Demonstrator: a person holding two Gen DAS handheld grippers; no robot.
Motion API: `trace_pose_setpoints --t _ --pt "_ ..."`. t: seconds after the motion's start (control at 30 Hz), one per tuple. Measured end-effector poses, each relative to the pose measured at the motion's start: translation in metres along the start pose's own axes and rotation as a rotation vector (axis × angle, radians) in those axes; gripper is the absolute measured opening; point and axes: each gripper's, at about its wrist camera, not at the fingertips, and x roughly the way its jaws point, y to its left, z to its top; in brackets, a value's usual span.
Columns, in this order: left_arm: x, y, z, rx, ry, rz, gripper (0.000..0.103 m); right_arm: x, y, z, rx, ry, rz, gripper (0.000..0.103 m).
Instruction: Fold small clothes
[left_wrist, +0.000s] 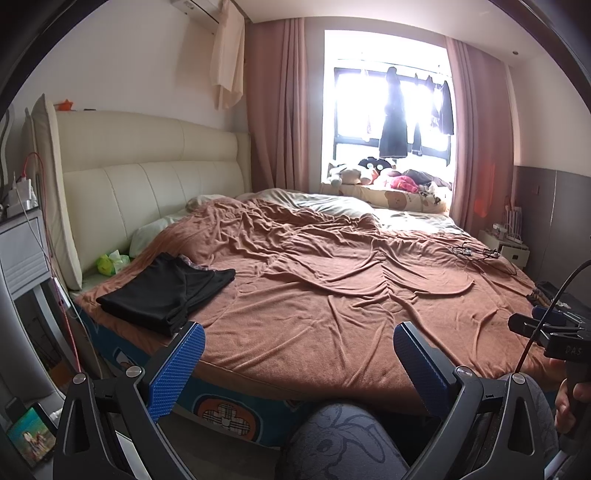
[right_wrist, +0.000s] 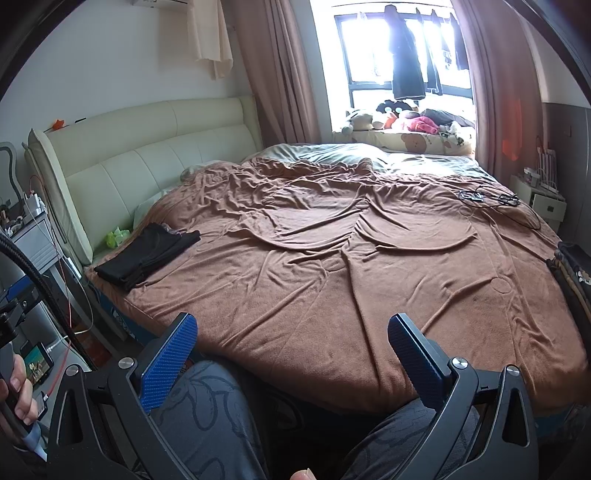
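A folded black garment (left_wrist: 166, 291) lies on the near left corner of the brown bedspread (left_wrist: 332, 280); the right wrist view shows the black garment (right_wrist: 147, 258) at the bed's left edge too. My left gripper (left_wrist: 298, 332) is open over the bed's near edge, empty, just right of the garment. My right gripper (right_wrist: 291, 325) is also open and empty, held above the person's patterned grey legs (right_wrist: 207, 413) before the bedspread (right_wrist: 351, 258). A dark item (right_wrist: 574, 273) at the bed's right edge is mostly cut off.
A cream headboard (left_wrist: 147, 177) stands at the left, with a green tissue pack (left_wrist: 109, 262) below it. Black cables (right_wrist: 487, 197) lie on the far right of the bed. Soft toys (left_wrist: 373, 173) fill the window sill. A nightstand (left_wrist: 22, 251) and a lit phone (right_wrist: 37, 363) are left.
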Motion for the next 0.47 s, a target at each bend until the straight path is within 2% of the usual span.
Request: trace_pose_setpoints --t 0.47 --pt "0.0056 0.0031 0.0028 0.005 -0.021 -0.013 0.103 0.0093 0.0035 0.0017 -0.004 0.006 -0.01 0.103"
